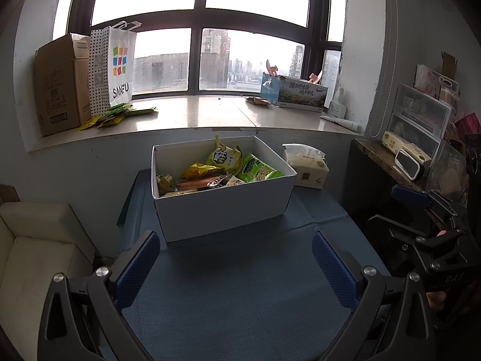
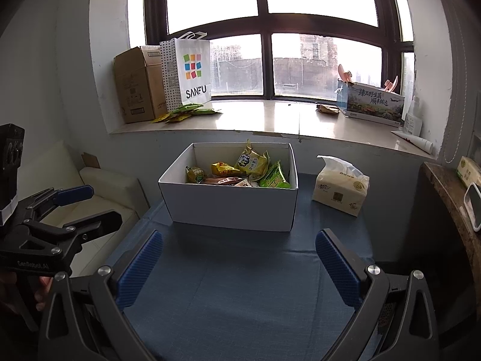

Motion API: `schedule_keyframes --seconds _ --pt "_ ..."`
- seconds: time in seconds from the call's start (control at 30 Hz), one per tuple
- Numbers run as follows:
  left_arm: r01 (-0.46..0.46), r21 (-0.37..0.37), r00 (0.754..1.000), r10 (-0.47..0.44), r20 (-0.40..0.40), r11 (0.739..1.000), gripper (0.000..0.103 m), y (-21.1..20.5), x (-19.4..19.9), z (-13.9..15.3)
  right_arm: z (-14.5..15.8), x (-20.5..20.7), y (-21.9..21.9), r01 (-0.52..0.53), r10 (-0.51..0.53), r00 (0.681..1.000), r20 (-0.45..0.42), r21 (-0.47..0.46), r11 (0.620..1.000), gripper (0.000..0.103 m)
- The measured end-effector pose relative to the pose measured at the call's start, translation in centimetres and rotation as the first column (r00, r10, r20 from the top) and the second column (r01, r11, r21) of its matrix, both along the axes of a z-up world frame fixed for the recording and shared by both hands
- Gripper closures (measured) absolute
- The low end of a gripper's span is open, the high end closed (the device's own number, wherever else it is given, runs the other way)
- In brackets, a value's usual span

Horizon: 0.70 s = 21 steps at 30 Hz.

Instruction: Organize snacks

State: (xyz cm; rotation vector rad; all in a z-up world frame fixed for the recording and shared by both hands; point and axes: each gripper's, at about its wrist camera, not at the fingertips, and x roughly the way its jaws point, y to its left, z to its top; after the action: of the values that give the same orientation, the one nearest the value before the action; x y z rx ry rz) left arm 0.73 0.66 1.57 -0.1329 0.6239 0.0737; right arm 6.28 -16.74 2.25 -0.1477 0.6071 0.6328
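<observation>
While both grippers hover empty over the blue table (image 1: 240,294), the left gripper (image 1: 236,264) and right gripper (image 2: 237,266) spread wide, the white box (image 2: 231,207) already holds a heap of snack packets (image 2: 240,171). More green packets (image 2: 186,112), possibly snacks, lie loose on the windowsill (image 2: 270,120), apparently unsorted.

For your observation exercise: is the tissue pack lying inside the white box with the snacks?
No. The tissue pack stands on the blue table beside the white box, outside its walls.
</observation>
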Motion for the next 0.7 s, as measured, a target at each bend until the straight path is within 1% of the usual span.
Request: schedule_keyframes --seconds 0.7 --pt "0.005 0.001 1.000 -0.005 -0.003 1.000 0.000 -0.01 -0.05 -0.04 0.06 -0.08 0.07 0.012 -0.012 1.000 -0.003 -0.001 1.000 0.000"
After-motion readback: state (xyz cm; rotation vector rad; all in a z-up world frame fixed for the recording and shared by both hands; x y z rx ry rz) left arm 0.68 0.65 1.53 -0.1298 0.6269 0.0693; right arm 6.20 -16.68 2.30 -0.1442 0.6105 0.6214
